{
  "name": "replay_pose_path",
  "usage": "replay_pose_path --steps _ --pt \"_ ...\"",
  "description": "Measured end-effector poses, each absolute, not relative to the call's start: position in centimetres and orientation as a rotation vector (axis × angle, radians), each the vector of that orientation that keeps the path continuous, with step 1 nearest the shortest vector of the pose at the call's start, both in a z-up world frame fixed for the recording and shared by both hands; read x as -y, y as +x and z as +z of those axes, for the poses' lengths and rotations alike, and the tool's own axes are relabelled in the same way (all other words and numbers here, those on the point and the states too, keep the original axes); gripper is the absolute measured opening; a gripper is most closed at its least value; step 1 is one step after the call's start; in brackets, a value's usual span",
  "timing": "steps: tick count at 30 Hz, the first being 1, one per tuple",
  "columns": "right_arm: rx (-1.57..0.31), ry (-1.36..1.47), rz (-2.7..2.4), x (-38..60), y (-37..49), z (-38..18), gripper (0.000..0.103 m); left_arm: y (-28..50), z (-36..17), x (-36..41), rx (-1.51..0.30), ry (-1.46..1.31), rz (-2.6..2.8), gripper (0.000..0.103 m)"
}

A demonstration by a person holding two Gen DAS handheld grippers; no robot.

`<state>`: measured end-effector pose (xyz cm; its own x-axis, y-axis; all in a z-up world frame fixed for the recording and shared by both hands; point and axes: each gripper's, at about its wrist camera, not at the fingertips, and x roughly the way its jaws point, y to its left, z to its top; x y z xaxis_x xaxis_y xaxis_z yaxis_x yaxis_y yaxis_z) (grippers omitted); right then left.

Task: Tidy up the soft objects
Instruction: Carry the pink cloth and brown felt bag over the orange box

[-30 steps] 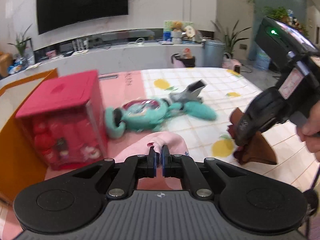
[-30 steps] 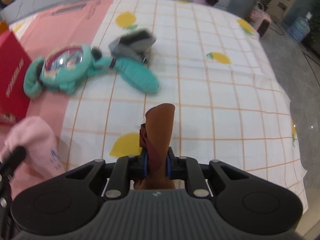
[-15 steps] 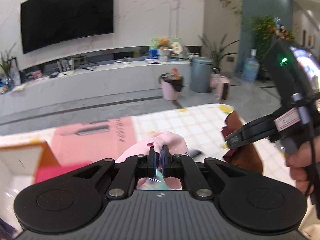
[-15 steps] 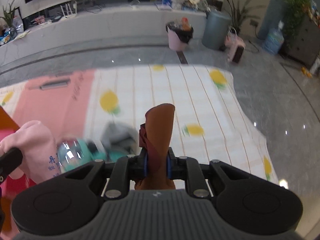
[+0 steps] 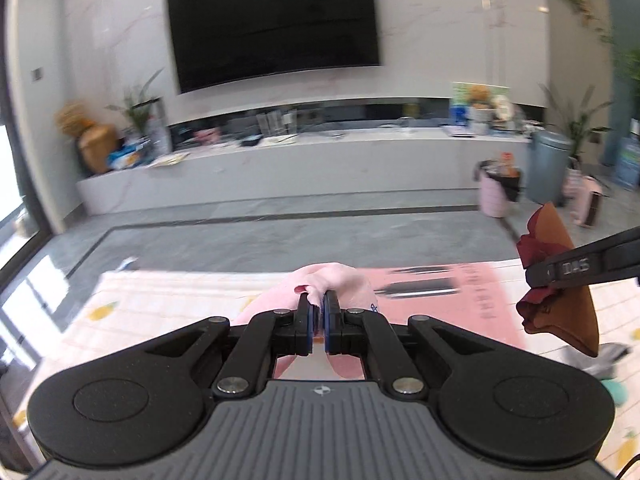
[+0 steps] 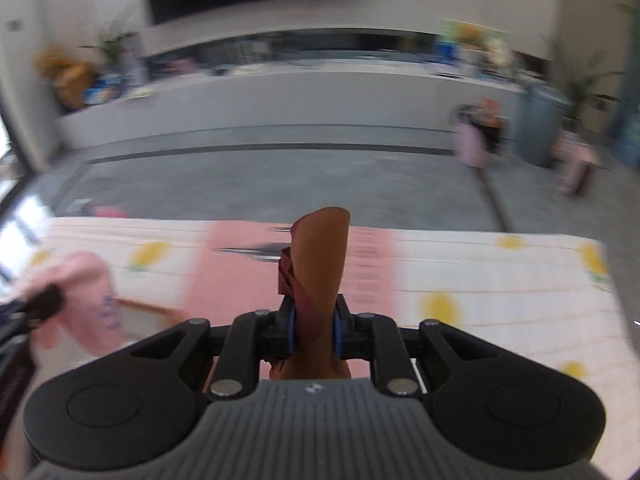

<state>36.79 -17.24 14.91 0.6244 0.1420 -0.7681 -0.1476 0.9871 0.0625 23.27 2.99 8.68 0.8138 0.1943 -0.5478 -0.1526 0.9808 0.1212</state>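
Carrying two soft items mid-transfer: left gripper (image 5: 318, 320) clenched on pink cloth (image 5: 332, 284) at center frame, right gripper (image 6: 314, 330) grasped brown plush (image 6: 320, 264) above lemon-print tablecloth (image 6: 500, 280). Next, prob. lowering both w/o snagging.

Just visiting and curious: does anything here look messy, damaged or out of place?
Nothing stands out. The left gripper pinches a pink cloth, the right gripper a brown cloth, both above the lemon-print sheet.
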Motion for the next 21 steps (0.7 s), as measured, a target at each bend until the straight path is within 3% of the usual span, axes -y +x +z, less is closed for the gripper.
replay_pose_path --steps 9,21 --pt "-0.914 -0.062 0.553 3.0 33.2 15.4 0.016 20.2 6.5 -11.7 -0.614 0.034 0.155 0.005" --pt "-0.997 -0.263 0.499 -2.8 33.0 7.5 0.016 21.0 1.6 -14.3 -0.671 -0.034 0.080 0.005"
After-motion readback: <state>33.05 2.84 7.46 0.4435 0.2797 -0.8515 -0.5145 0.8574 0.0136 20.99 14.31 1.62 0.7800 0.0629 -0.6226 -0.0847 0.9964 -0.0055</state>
